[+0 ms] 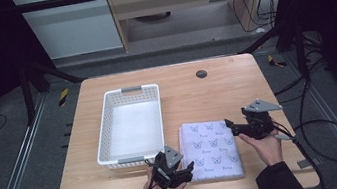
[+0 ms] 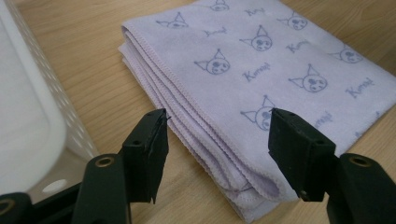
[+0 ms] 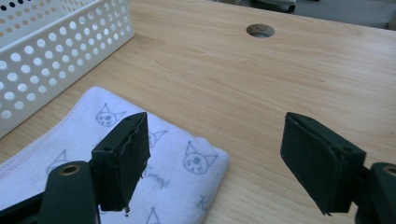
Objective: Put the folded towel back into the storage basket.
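Right up close, my left gripper [image 2: 217, 140] has its jaws spread wide, straddling the near corner of the folded towel [image 2: 261, 70]. Nothing pinched yet. That towel is lilac with little cat-face prints, folded into several layers, lying flat on the wooden table [image 1: 207, 94] just beside the white perforated basket [image 1: 130, 123], which looks empty.

Over at the far right corner of the towel, my right gripper [image 3: 215, 158] is gaping too, one jaw over the cloth and the other over bare wood, gripping nothing.

My read on handling: it's soft, light and floppy, so it'll sag and maybe come unfolded if I grab just the top layer. The stacked hems along the left side look like the spot where layers could peel apart. I'd say bite all layers at once at two opposite corners, so it lifts as one bundle. Not fragile, not slippery either, I'd guess.
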Demonstrator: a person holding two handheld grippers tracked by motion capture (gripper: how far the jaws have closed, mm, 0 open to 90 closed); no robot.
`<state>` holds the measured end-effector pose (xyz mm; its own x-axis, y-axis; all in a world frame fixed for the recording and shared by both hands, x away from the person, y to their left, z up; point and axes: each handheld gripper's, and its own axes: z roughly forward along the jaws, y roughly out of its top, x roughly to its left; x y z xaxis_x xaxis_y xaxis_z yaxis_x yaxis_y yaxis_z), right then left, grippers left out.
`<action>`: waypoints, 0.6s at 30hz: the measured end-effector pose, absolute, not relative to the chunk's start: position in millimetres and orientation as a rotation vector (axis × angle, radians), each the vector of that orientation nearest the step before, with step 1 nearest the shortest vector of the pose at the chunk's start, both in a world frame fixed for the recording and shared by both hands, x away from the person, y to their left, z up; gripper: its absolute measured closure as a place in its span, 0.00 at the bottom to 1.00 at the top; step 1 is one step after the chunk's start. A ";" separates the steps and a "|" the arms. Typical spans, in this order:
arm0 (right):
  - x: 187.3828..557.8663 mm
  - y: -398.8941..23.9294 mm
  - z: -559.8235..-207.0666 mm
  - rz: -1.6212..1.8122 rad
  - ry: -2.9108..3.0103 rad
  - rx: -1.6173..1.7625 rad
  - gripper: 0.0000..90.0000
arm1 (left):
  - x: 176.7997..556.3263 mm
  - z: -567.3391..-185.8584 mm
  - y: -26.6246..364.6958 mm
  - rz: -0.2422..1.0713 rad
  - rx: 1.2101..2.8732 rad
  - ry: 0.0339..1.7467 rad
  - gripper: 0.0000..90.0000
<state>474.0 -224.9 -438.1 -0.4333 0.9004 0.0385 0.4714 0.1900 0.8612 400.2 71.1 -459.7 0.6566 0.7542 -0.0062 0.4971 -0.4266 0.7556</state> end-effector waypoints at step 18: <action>482.1 -212.1 -457.4 1.088 2.069 1.267 0.29 | 405.2 -479.9 63.9 0.394 2.151 0.981 0.43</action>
<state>482.1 -212.1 -457.4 -0.4575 0.8892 0.0065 0.5092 0.2560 0.8217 405.2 63.9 -479.9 0.6626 0.7487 -0.0216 0.5259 -0.4445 0.7251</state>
